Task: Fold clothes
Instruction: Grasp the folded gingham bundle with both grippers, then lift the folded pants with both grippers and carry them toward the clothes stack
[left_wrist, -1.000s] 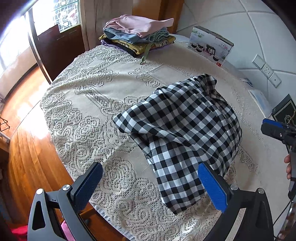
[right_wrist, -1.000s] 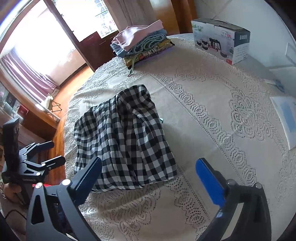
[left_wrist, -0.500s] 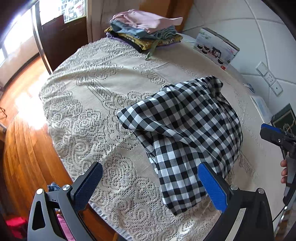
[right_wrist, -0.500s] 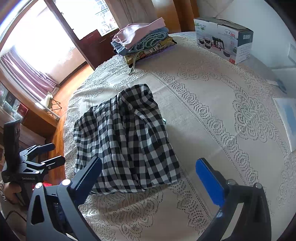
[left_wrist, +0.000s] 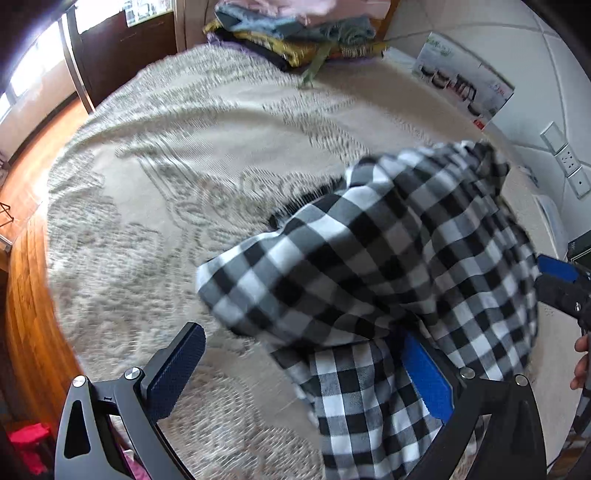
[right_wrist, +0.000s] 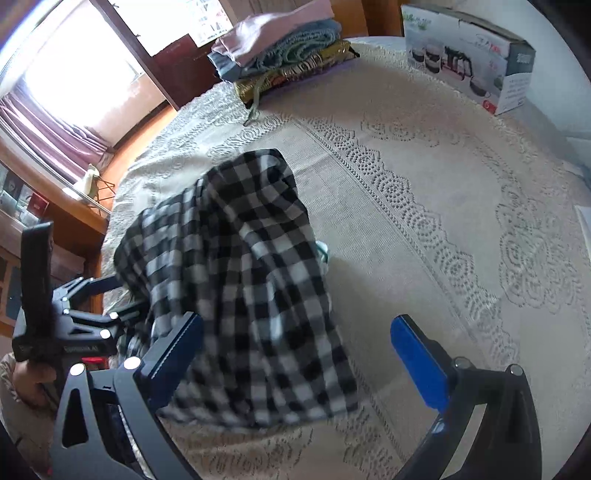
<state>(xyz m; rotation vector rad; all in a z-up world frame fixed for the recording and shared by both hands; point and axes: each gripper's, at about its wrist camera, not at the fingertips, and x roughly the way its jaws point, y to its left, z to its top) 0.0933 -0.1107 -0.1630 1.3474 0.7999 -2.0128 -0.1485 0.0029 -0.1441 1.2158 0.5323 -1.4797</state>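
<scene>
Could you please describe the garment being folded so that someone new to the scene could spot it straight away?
Start from the round table under the cream lace tablecloth. At its near edge, between both grippers, lies the black-and-white checked garment. The other clothes sit stacked in a folded pile at the far side, none of them checked.

The left gripper has a matte black frame with triangular cut-outs, silver screw heads at its joints, and two flat fingers faced with textured blue pads. The right gripper is built the same: black arms, silver screws, blue-padded fingers. From the right wrist view, the left gripper's body carries a small white marking, too blurred to read.
</scene>
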